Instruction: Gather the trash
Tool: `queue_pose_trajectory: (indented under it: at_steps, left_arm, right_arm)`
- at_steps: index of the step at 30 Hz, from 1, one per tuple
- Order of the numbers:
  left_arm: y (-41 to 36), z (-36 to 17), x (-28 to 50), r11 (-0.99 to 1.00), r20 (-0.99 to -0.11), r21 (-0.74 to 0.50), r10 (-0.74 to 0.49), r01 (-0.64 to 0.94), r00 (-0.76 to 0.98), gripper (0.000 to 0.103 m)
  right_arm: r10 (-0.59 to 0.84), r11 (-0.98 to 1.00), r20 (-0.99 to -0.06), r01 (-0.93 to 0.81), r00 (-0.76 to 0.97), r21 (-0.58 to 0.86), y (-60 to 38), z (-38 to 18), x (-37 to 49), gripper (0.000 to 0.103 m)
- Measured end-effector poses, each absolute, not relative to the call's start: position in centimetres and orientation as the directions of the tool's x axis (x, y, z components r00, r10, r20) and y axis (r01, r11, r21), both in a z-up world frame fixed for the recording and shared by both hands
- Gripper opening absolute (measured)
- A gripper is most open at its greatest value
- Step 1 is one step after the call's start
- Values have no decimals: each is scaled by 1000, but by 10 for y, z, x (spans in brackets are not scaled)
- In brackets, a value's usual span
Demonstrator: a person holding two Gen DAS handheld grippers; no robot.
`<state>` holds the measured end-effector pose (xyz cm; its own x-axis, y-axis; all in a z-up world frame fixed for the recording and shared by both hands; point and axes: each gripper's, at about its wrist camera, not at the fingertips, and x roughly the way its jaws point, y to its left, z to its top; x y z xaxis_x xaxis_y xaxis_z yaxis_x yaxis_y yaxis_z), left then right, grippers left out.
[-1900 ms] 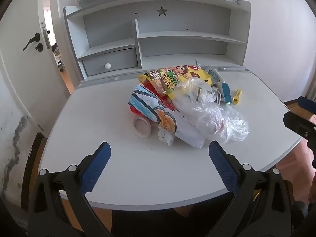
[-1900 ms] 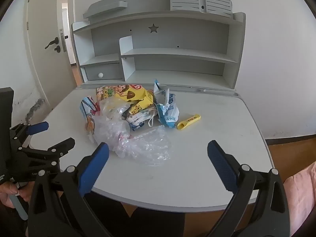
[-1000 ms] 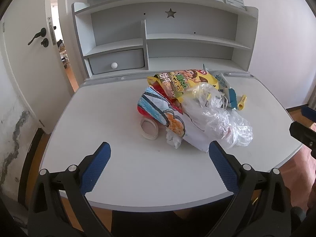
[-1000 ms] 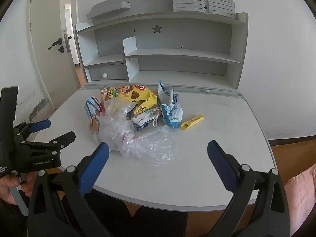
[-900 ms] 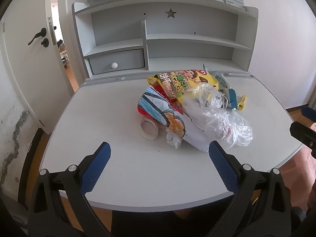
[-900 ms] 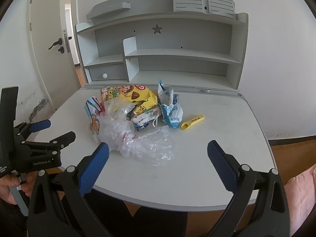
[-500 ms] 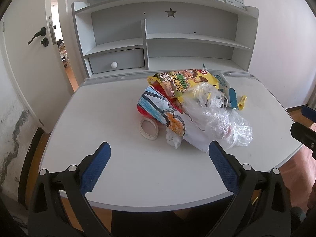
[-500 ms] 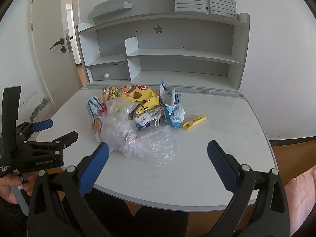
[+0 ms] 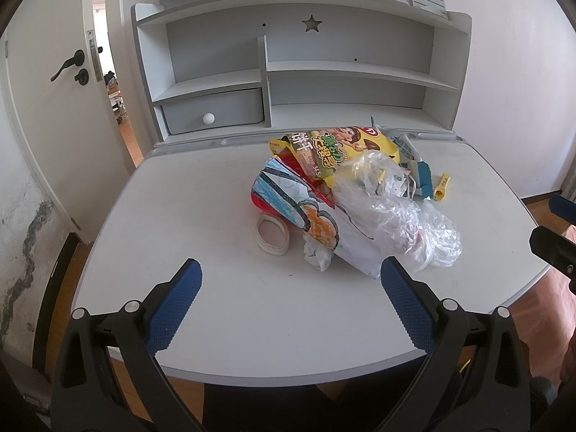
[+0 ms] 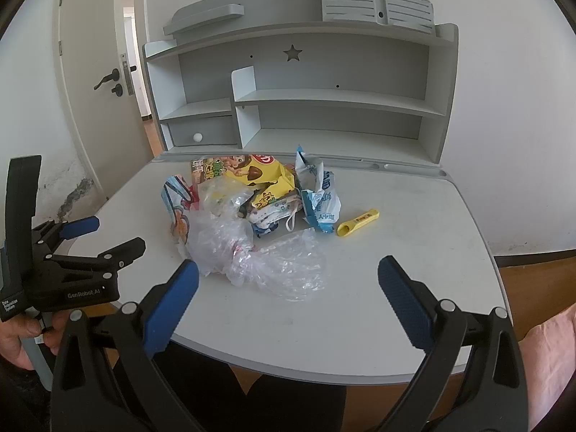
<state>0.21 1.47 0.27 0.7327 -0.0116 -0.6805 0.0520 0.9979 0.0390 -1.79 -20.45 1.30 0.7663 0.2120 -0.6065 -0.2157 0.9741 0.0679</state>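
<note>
1. One heap of trash lies on the pale grey rounded table [image 9: 201, 216], towards its far edge and right of its middle.
2. In the heap: one yellow cartoon-printed snack bag [image 9: 334, 145] at the far side, one blue-and-white printed wrapper [image 9: 288, 198] on the left, one crumpled clear plastic bag [image 9: 396, 212] nearest the front edge, and one torn white-and-blue packet [image 10: 318, 194] at the right.
3. One cream ring of tape [image 9: 271, 234] lies flat, touching the heap's left side.
4. One small yellow plastic scoop [image 10: 358, 228] lies alone just right of the heap.
5. The left gripper [image 9: 289, 289] hangs over the near edge, blue pads spread wide, gripping nothing.
6. The right gripper [image 10: 288, 280] is likewise wide apart and empty, clear of the heap.
</note>
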Motion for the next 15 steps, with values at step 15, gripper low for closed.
queue_pose_trajectory:
  at_steps: [15]
  left_arm:
    - [16, 2, 3, 998, -682, 39, -11, 51, 731, 97]
  right_arm:
    - [212, 974, -608, -215, 765, 69, -204, 12, -18, 96]
